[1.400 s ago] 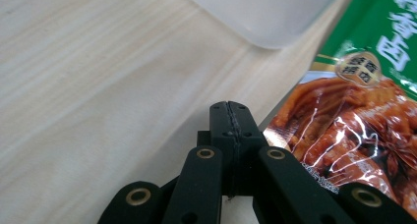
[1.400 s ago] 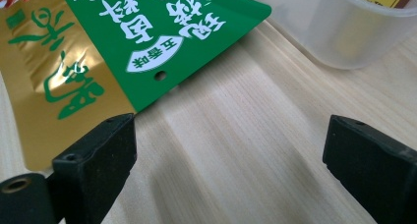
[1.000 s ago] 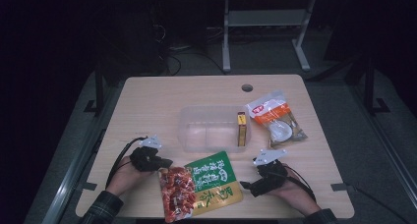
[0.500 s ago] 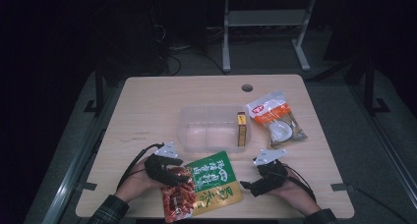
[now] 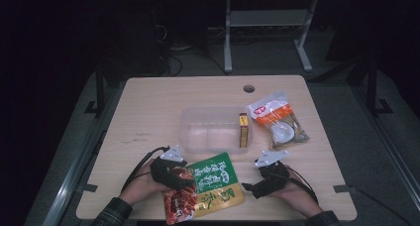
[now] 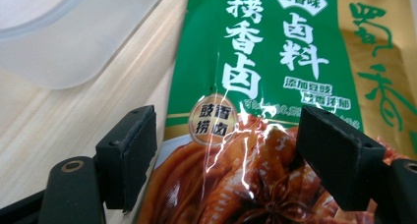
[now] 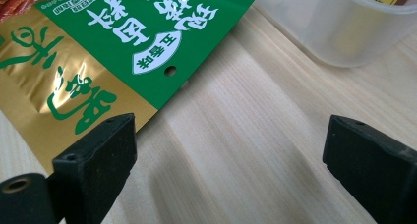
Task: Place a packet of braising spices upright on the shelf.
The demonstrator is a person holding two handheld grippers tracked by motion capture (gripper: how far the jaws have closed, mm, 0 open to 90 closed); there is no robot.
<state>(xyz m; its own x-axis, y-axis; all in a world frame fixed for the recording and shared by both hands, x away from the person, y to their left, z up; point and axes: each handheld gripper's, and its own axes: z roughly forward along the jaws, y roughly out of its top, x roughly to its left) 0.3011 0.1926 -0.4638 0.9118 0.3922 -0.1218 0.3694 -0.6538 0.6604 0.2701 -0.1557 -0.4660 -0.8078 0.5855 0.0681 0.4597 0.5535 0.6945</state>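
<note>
At the near edge of the tabletop (image 5: 148, 112) two flat packets overlap: a green-and-gold seasoning packet (image 5: 217, 184) lying on a red snack packet (image 5: 179, 206), both just near of the clear plastic tub (image 5: 215, 129). Left gripper (image 5: 174, 175) sits over the left side of the packets; its jaws have just been opening and now stand wide, astride the printed film, pads not pressing it. Right gripper (image 7: 231, 170) rests right of the packets, jaws wide, nothing but bare wood between. Step judged: approach for a pick. Next: lower and close on one edge. Versus a second ago, left hand has shifted right onto the packets.
</note>
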